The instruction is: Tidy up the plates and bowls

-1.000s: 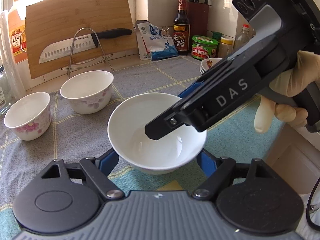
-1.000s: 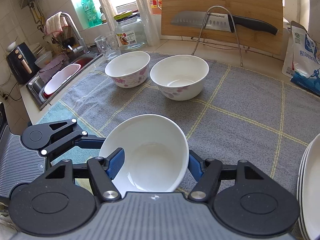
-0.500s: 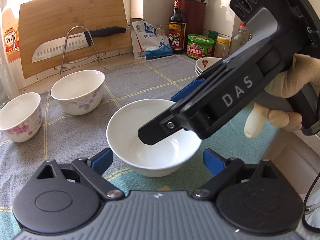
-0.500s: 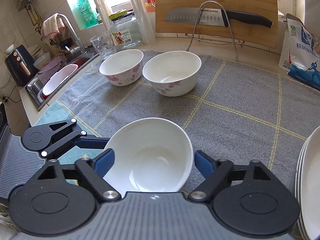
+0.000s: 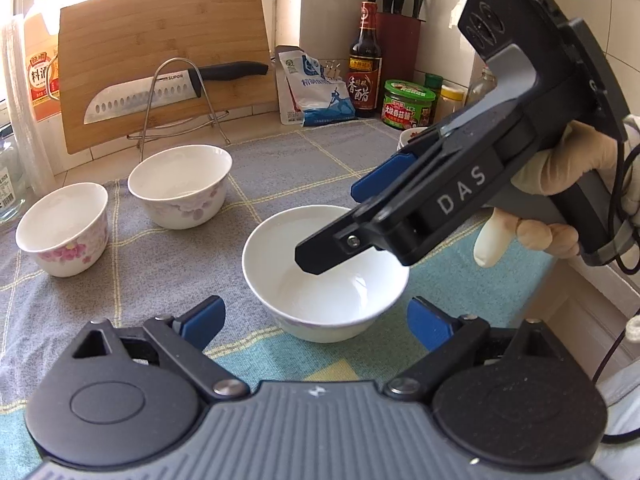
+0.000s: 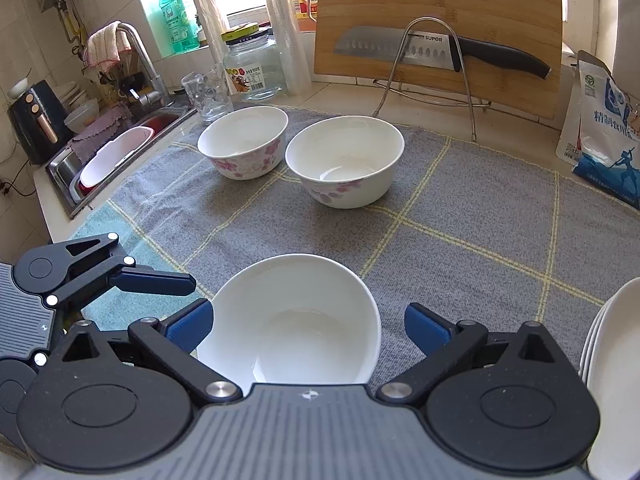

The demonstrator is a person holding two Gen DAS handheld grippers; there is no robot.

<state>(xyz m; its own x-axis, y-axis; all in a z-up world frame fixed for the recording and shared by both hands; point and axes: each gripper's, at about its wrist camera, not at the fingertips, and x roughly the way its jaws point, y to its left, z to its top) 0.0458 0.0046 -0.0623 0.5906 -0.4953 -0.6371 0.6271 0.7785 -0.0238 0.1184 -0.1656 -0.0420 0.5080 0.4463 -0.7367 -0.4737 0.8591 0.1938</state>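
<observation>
Two grips given up within the last second. Clamped on the plain bowl (image 5: 326, 276) a moment back; now not a pad touching it.

Left tool (image 5: 316, 322): spread wide, blue pads (image 5: 202, 318) clear of the rim on either side, bowl just ahead and between them. Right tool (image 6: 306, 326): jaws opening, bowl between them too but untouched (seen from the left tool, reaching in over the far rim).

Bowl upright on the cloth (image 6: 460, 240), free of both tools, close under each.

Most likely meaning: bowl set down where wanted, or at least let go for a fresh hold.

Beyond the right tool, well apart: two flowered bowls (image 6: 244, 142) side by side, unstacked. Off to its right: plates (image 6: 608, 360) in a pile.

Seemingly still to do: nesting the bowls together. Next call, probably: backing off without clipping the rim, then choosing which bowl goes into which. Worth minding the smooth glaze and the soft cloth over the desk (image 6: 400, 96), either likely to let a bowl slide or tip.
</observation>
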